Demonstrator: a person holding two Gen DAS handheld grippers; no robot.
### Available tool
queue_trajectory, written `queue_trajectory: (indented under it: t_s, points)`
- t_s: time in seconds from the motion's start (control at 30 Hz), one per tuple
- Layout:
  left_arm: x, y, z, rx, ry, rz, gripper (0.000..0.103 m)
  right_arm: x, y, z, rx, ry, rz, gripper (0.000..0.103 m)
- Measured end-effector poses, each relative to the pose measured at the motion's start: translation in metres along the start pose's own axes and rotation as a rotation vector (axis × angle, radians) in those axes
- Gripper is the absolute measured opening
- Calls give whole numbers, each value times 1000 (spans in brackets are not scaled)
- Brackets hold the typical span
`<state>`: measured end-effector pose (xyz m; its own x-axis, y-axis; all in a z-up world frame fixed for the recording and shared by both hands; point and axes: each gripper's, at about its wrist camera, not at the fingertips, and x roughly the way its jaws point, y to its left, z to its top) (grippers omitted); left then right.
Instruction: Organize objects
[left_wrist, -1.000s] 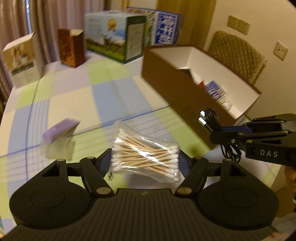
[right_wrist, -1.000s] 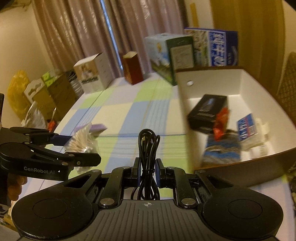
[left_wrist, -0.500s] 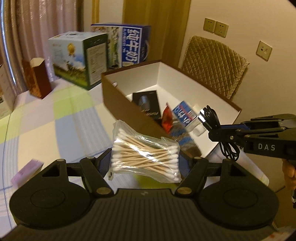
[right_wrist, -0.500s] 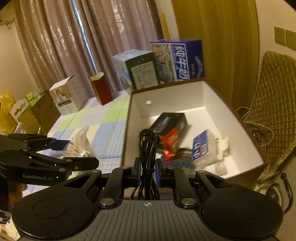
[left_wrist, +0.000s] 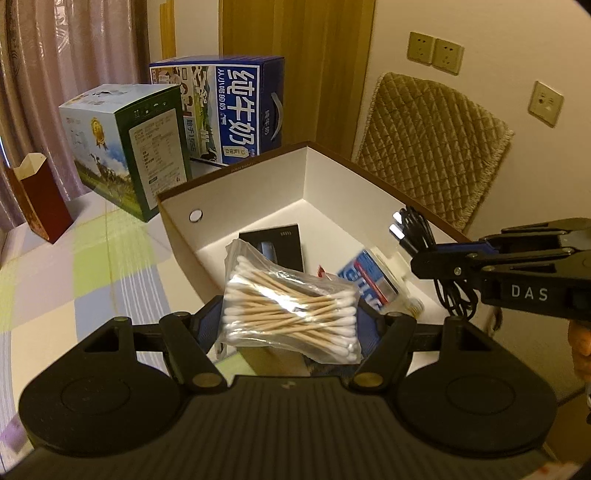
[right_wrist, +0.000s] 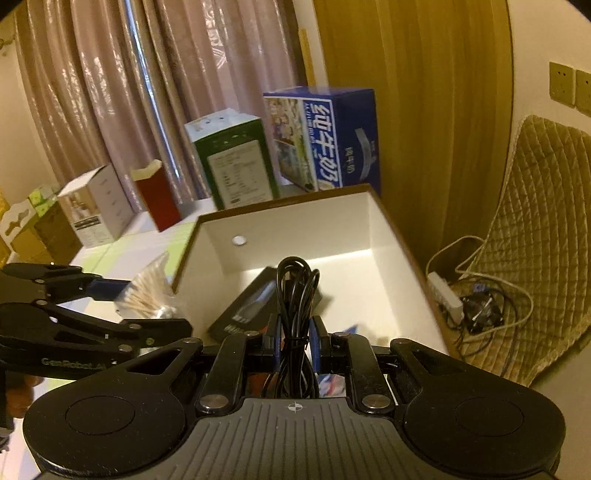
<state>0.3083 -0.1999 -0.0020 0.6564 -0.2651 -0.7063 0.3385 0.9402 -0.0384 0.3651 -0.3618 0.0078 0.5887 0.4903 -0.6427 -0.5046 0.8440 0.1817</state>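
Swabs (left_wrist: 291, 314) in their bag sit pinched between the left gripper's (left_wrist: 291, 325) fingers, over the box's (left_wrist: 229, 184) near wall. Right gripper (right_wrist: 294, 343) clamps a coiled cable (right_wrist: 295, 295) above the box interior, where a black case (left_wrist: 277, 247) and blue packet (left_wrist: 369, 280) lie; cartons (left_wrist: 236, 110) stand behind the box.

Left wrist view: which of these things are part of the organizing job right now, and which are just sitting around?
In the job:
- bag of cotton swabs, clamped in the left gripper
- black cable bundle, clamped in the right gripper
- open brown box, already holding a black carton and a blue packet

Lying about:
- blue milk carton
- green carton
- red paper bag
- quilted chair
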Motion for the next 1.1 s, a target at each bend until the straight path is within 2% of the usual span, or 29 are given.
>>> queue_trajectory:
  t_s: [0.37,0.63,0.8,1.1]
  points:
    - [61,16,44,-13,37,48,68,76,-31,33,-93,44,-25,12]
    - [91,29,56,-20,75,81,68,117,-43,38,-152,93,-71,12]
    - [101,34,58,-28,90,84,68,122,-46,42,-154,73,-103,12]
    - [109,21,59,10,90,39,69,102,-50,37,-104,101,-58,12]
